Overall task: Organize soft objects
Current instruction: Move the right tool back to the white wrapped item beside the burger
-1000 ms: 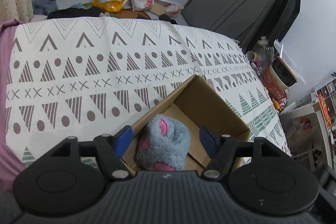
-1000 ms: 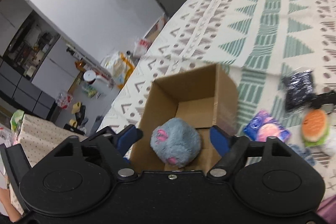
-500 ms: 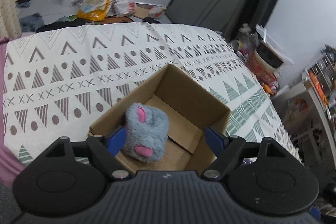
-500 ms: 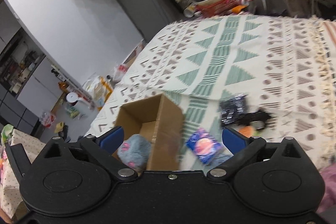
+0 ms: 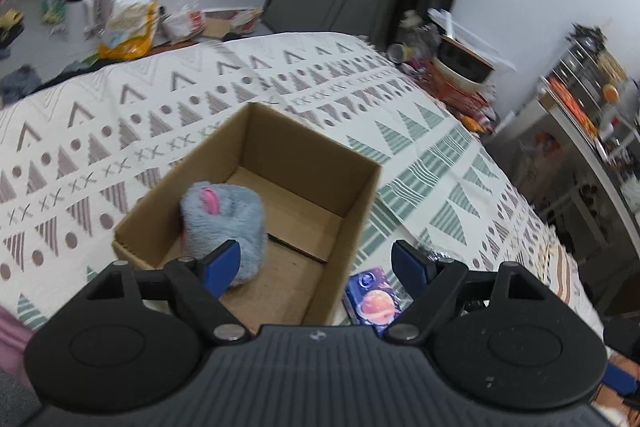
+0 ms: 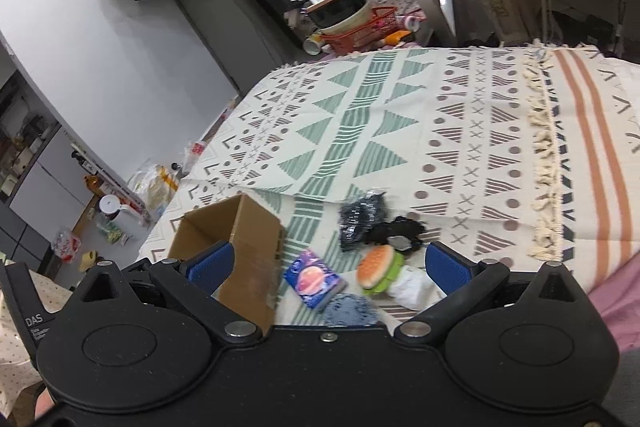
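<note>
The left gripper [image 5: 316,265] is held above the bed, tipped down, and its blue jaws are spread wide with nothing between them. Just under it the cardboard box [image 5: 362,195] is seen, open at the top. The grey fluffy toy [image 5: 224,223] with pink spots is lying inside the box, pressed against the left wall near the front corner. The rest of the box floor is bare. A blue packet [image 5: 372,301] with a pink circle is lying on the patterned blanket [image 5: 120,115], just beside the right wall of the box. Past the box, a wide stretch of blanket is left free up to the far edge of the bed.

The right gripper [image 6: 326,265] is also held above the bed and tipped down, with its jaws spread wide and nothing held. Below it, a blue knitted thing [image 6: 352,309] is partly hidden by the gripper body. The burger toy [image 6: 380,269] is lying next to a white crumpled thing [image 6: 412,287]. A little farther, a black shiny bag [image 6: 360,217] and a black fluffy thing [image 6: 404,233] are touching each other. Beyond them the blanket is free up to the fringe [image 6: 544,151] and the far edge.
</note>
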### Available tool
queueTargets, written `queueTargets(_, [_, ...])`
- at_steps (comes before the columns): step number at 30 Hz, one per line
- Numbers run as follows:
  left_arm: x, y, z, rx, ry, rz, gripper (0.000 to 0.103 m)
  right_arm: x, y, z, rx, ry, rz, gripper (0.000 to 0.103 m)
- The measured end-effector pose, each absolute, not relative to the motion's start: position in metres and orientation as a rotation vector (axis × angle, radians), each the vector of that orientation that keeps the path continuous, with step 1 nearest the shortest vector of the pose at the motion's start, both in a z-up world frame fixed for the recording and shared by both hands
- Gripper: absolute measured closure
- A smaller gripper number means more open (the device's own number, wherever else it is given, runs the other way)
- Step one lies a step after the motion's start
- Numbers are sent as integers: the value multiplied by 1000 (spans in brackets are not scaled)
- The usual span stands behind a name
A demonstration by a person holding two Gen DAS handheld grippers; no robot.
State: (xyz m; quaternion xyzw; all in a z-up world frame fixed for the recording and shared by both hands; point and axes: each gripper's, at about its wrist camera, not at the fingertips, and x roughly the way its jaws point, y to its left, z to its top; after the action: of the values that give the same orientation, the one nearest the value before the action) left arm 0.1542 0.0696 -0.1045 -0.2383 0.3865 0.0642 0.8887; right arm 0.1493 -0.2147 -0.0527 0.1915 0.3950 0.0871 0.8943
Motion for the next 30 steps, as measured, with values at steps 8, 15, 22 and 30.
queueTargets(8, [155,41,-108,-430,831,63,22,148,-235,-61,387,838,148,0])
queueTargets(15, [155,15,-111,-363,843,4,22,152,-243,-76,386,862,126,0])
queueTargets(22, [156,-8,-117,-283,838,-44,22,161,-249,-96,432,900,114,0])
queueTargets(30, [163,-25,-135,-278,908,-95,25,175,-253,-120,452,970,86,0])
